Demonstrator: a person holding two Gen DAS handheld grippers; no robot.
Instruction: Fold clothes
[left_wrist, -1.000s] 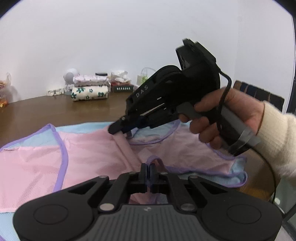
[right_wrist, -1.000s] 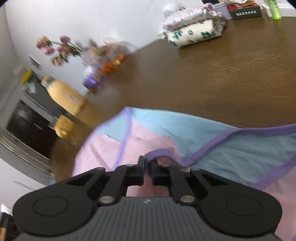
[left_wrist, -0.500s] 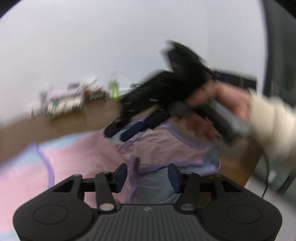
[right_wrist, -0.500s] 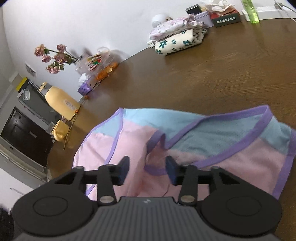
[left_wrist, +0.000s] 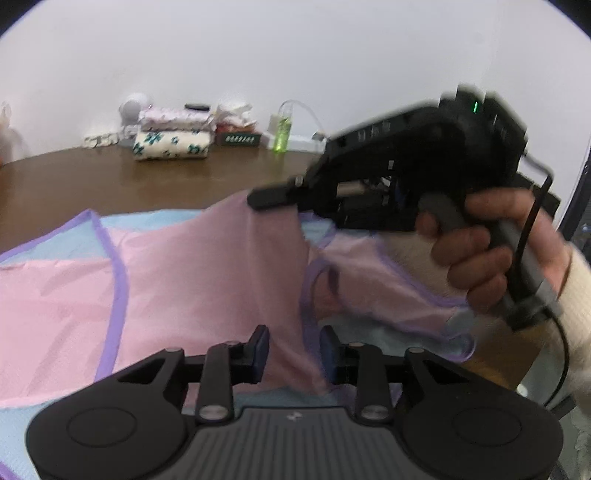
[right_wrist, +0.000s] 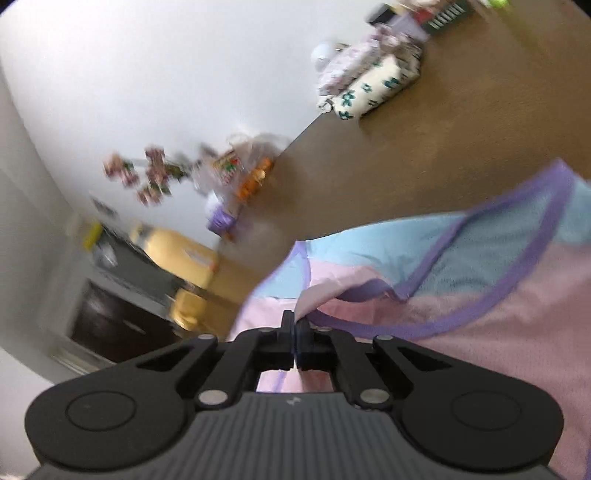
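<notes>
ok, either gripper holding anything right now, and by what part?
Right gripper is shut on the pink garment, pinching a raised fold of pink fabric. Left gripper is open, holding nothing.

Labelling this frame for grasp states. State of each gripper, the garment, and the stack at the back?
left gripper: open, pink fabric lying between its fingers, not clamped.
right gripper: shut on a pinch of the pink fabric, lifting it.
garment: pink and blue with purple trim, partly raised off the table, not folded flat.
folded clothes: stacked at the far edge, untouched.
</notes>
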